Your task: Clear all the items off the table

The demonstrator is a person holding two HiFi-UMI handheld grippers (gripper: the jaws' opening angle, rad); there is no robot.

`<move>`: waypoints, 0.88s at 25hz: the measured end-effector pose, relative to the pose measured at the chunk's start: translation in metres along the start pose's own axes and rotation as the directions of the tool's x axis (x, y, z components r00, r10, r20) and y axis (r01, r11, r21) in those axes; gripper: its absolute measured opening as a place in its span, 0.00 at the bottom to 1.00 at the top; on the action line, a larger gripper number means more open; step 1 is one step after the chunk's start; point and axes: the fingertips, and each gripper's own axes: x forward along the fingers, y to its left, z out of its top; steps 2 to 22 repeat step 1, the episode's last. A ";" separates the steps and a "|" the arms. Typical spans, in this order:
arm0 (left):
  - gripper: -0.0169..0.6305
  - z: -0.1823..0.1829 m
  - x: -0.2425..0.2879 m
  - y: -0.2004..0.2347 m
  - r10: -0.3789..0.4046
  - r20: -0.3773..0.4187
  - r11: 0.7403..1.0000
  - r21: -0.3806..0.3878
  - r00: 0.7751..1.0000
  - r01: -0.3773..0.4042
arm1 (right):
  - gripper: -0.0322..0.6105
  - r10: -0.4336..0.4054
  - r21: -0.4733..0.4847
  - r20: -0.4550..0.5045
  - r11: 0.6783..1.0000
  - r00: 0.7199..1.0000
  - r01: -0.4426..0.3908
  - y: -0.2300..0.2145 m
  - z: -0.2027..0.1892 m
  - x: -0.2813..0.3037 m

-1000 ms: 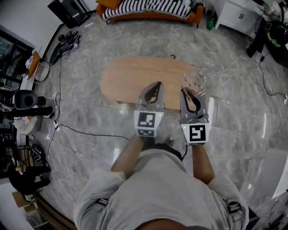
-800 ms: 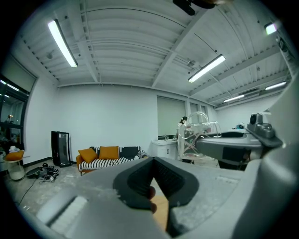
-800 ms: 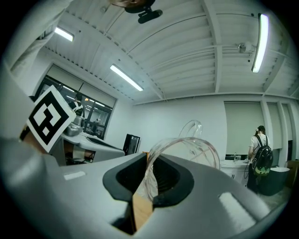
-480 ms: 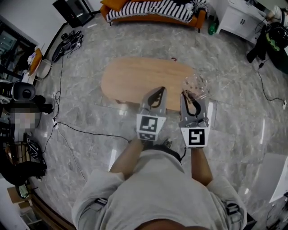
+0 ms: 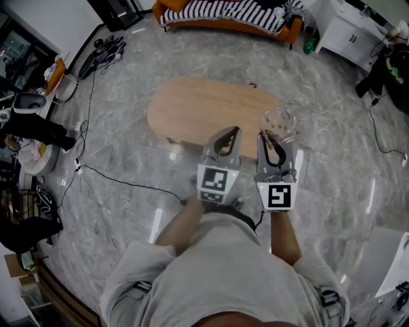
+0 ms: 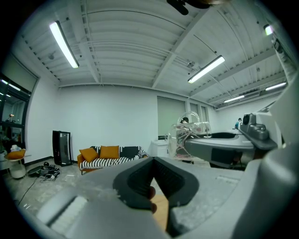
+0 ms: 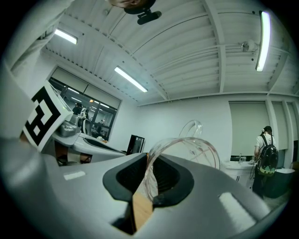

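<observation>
Two grippers: the right gripper [image 5: 269, 134] is clamped on the rim of a clear glass jug [image 5: 279, 121], held over the right end of the wooden table [image 5: 192, 108], presumably for carrying off; the left gripper [image 5: 231, 131] is closed on nothing.

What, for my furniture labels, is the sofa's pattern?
Black-and-white stripes, on an orange base; the sofa shows best in the head view.

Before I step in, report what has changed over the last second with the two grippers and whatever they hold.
The left gripper, shut and empty, shifted slightly right, closer to the right gripper. Nothing was taken hold of or let go. Unchanged: the right gripper stays clamped on the rim of the clear jug, held by the near right end of the wooden table.
</observation>
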 end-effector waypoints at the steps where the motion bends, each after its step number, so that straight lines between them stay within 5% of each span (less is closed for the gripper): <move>1: 0.06 0.001 0.000 0.001 0.000 0.000 1.000 -0.001 1.000 0.000 | 0.13 0.004 -0.003 0.000 1.000 1.000 -0.004 0.001 0.000 0.002; 22: 0.06 0.001 0.000 0.001 0.000 0.000 1.000 -0.001 1.000 0.000 | 0.13 0.004 -0.003 0.000 1.000 1.000 -0.004 0.001 0.000 0.002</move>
